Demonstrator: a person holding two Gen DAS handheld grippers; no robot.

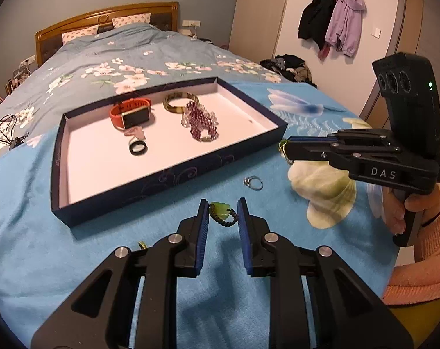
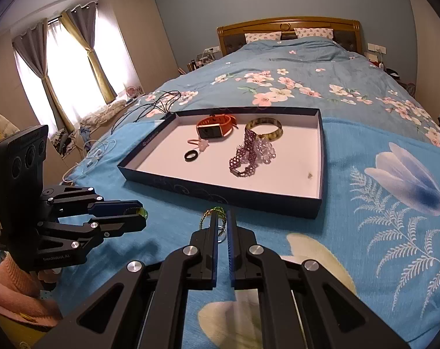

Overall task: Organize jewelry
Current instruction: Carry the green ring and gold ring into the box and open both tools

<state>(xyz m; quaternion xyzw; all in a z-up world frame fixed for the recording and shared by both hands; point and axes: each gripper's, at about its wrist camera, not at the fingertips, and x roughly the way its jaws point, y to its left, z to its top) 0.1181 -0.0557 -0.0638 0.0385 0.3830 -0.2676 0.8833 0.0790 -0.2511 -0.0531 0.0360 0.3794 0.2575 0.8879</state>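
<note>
Bed (image 2: 307, 67) under a blue floral cover, with a blue cloth (image 1: 103, 232) spread over its near end. Landmark: the open tray (image 1: 167, 174), dark-walled and white inside, lying on the cloth. Inside the tray, toward its far side: orange watch (image 1: 130, 113), bangle (image 1: 180, 103), purple bead bracelet (image 1: 201, 122); nearer its middle, a black ring (image 1: 138, 147). Outside the tray, just before its near wall, a silver ring (image 1: 253, 182) lies on the cloth. Left gripper (image 1: 223, 216), in front of the tray's near wall, jaws narrowly apart and clamped on a green pendant (image 1: 220, 210) with dark beaded cord. Right gripper (image 2: 223, 226), by the tray's near right corner, jaws closed on a small green-gold chain (image 2: 211, 213) with a ring.
</note>
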